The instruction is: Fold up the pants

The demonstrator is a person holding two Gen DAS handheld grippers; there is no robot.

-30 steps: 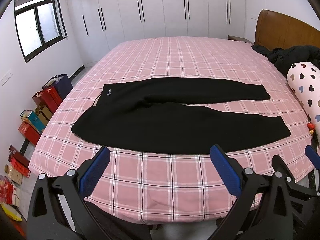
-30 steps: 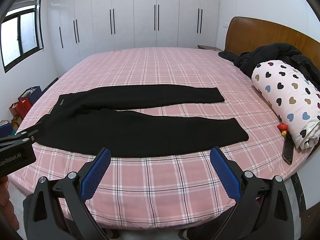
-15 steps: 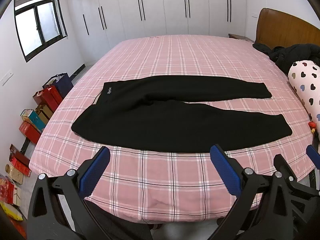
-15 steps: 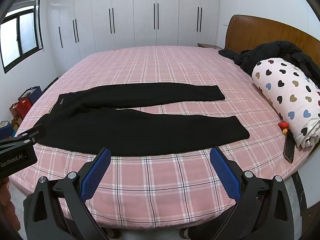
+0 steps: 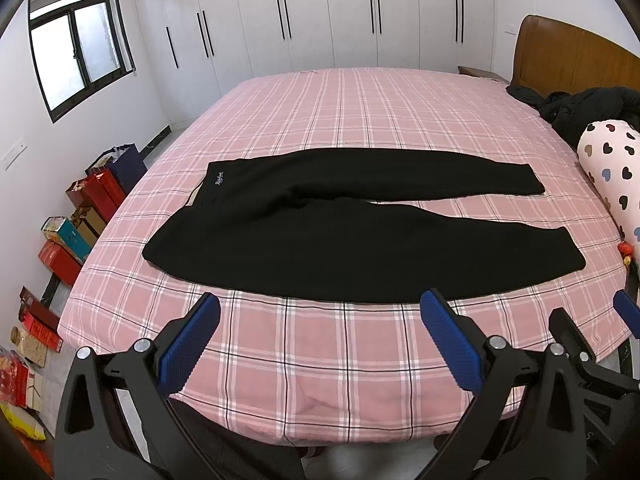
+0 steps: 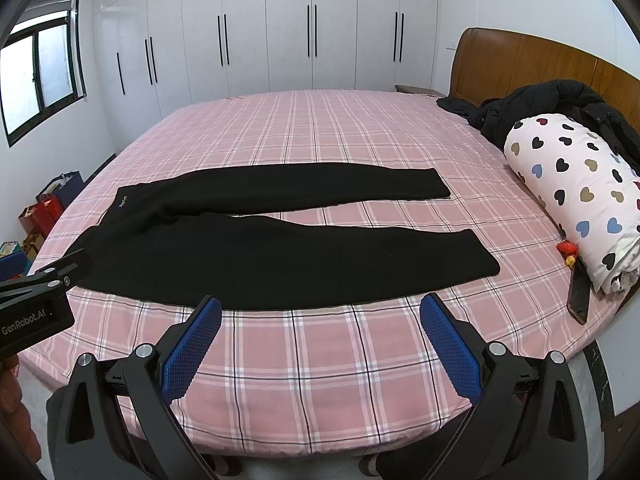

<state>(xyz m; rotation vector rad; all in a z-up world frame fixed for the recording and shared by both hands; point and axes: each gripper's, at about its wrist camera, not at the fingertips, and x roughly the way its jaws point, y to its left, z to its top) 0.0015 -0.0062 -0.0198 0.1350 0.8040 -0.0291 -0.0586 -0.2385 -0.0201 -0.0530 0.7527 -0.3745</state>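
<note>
Black pants (image 5: 320,236) lie flat on the pink plaid bed (image 5: 320,112), waistband to the left, both legs spread apart toward the right. They also show in the right wrist view (image 6: 256,248). My left gripper (image 5: 320,332) is open and empty, held above the bed's near edge, short of the pants' near leg. My right gripper (image 6: 320,332) is open and empty at the same edge, nearer the leg cuffs. The left gripper's body (image 6: 36,304) shows at the left of the right wrist view.
A heart-print rolled quilt (image 6: 576,200) and a black jacket (image 6: 540,108) lie at the bed's right by the wooden headboard (image 6: 520,56). A dark phone (image 6: 580,296) and a small red toy (image 6: 568,248) lie near the quilt. Boxes and bags (image 5: 72,224) stand on the floor at left.
Both grippers have moved slightly forward and up toward the bed. The pants have not moved and both grippers stay open.
</note>
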